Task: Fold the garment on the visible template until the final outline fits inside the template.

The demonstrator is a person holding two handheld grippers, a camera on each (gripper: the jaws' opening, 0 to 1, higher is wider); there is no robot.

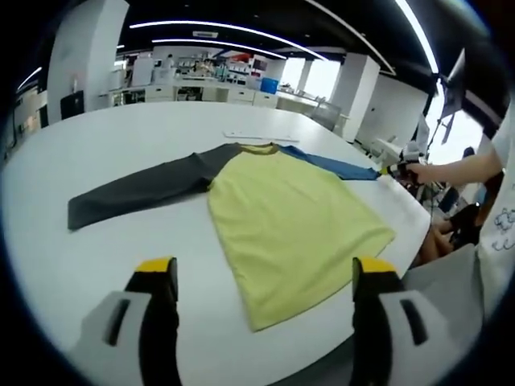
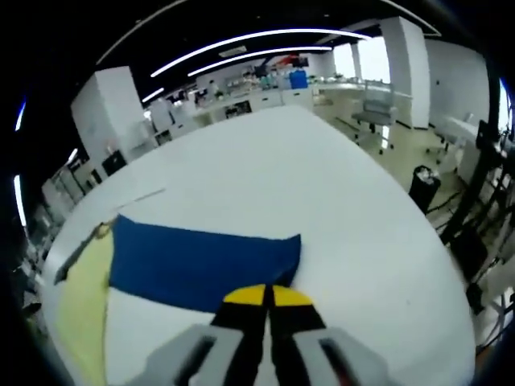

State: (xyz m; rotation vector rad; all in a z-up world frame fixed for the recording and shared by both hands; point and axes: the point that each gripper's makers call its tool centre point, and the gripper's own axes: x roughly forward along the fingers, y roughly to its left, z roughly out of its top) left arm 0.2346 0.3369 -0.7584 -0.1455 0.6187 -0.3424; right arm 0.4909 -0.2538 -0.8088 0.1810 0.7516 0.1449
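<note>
Garment [image 1: 282,217] lies spread flat on white table [image 1: 96,153], unfolded. Left to right in left gripper view: grey sleeve [image 1: 137,189] stretched out, yellow body [image 1: 294,229] in the middle, blue sleeve [image 1: 338,166] reaching toward the far edge. No fold made yet, as far as can be judged; template outline not discernible. Left gripper [image 1: 261,277] hovers short of the hem, jaws wide apart, holding nothing. Right gripper [image 2: 267,296], jaws closed together at the blue sleeve's cuff edge; whether cloth is pinched cannot be told. All folding remains.
</note>
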